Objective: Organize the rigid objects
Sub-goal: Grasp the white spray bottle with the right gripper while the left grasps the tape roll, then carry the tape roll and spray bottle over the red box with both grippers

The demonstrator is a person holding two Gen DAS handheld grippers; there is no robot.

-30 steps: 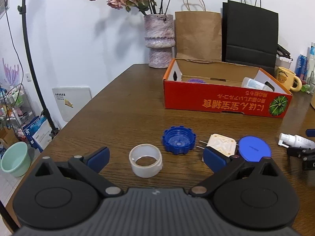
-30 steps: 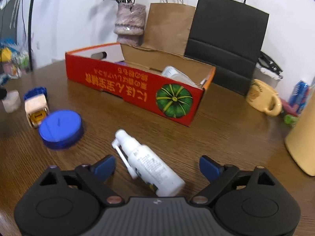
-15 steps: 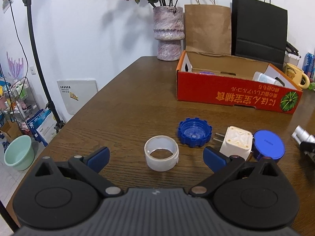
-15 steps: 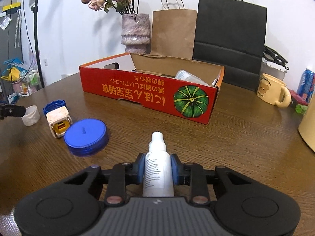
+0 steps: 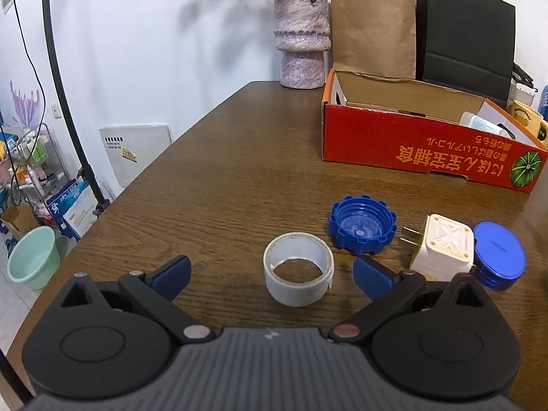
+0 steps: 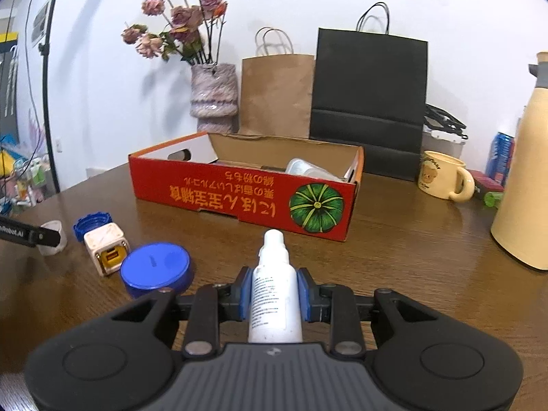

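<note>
Right wrist: smooth white cylindrical spray bottle (image 6: 275,294) clamped.

Bare tabletop (image 6: 428,257) btwn spray bottle (image 6: 274,294) & red box (image 6: 239,193), box top open

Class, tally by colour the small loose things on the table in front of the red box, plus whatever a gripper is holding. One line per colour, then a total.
Blue: 2, the ridged cap and the round lid
White: 3, the tape roll, the plug adapter and the spray bottle, clamped in the right gripper
Total: 5
</note>
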